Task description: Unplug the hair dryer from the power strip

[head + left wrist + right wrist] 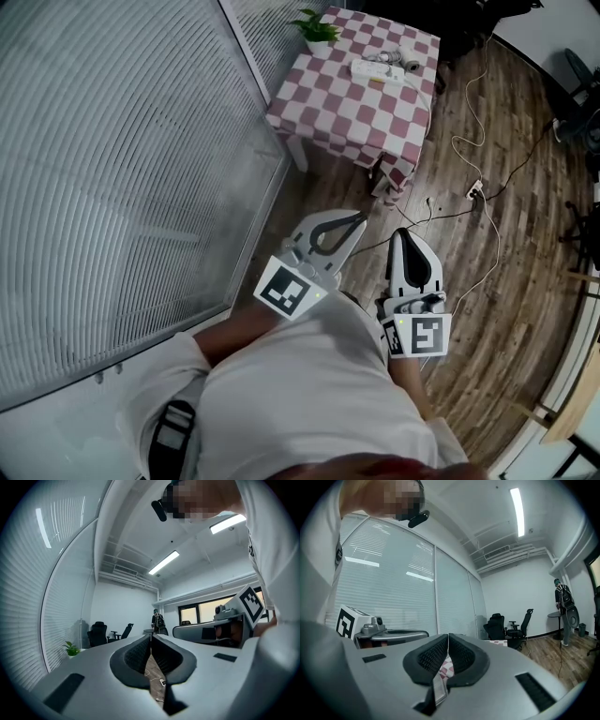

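Your left tool [362, 217] and right tool [401, 232] are both closed and empty, held near your body; far ahead, the white power strip [383, 73] lies on the checkered worktop [323, 105].

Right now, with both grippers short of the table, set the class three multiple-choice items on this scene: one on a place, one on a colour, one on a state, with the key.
1. Where does the potted plant stand?
A on the wood floor
B at a corner of the table
C on an office chair

2. What colours are the checks of the tablecloth?
A blue and white
B green and yellow
C red and white

3. How do the left gripper and right gripper stand?
A both shut, nothing between the jaws
B both wide open
C left shut on a plug

Key: 1 B, the plant sits at the table's far corner, near the white power strip. 2 C, the cloth shows red and white squares. 3 A, each gripper view shows the pads meeting with nothing between them.
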Demonstrator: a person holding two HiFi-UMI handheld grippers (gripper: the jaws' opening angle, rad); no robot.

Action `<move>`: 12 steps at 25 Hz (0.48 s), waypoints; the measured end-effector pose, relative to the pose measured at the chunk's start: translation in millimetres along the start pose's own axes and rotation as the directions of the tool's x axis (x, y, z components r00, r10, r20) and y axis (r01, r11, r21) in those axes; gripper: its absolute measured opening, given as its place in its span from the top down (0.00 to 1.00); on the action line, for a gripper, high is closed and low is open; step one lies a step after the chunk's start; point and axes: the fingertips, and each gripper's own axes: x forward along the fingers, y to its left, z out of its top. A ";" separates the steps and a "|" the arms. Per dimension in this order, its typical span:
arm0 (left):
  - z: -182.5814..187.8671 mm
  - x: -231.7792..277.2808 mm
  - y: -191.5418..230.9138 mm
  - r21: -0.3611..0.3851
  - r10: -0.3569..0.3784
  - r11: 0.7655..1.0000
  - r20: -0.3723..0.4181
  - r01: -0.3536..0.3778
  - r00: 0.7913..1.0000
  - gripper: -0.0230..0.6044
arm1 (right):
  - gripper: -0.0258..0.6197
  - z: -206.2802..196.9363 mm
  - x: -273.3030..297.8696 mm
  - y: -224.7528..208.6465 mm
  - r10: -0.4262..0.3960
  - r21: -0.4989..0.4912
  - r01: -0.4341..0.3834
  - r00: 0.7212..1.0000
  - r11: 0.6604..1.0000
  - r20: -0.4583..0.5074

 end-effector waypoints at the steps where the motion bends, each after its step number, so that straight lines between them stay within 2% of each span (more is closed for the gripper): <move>1: -0.5 0.3 0.4 -0.001 0.002 1.000 0.000 -0.002 1.000 0.91 | 0.91 -0.5 0.8 -0.7 0.000 0.002 0.000 1.000 1.000 0.001; 7: 4.5 2.2 17.4 -0.024 0.034 0.999 0.048 -0.033 0.998 0.91 | 0.91 -4.3 18.3 -0.7 0.017 -0.002 -0.017 1.000 1.000 0.000; 12: -2.4 9.1 39.7 -0.019 0.037 0.999 0.030 -0.037 0.999 0.91 | 0.91 -4.3 43.2 -2.8 0.030 -0.011 -0.030 1.000 0.999 -0.006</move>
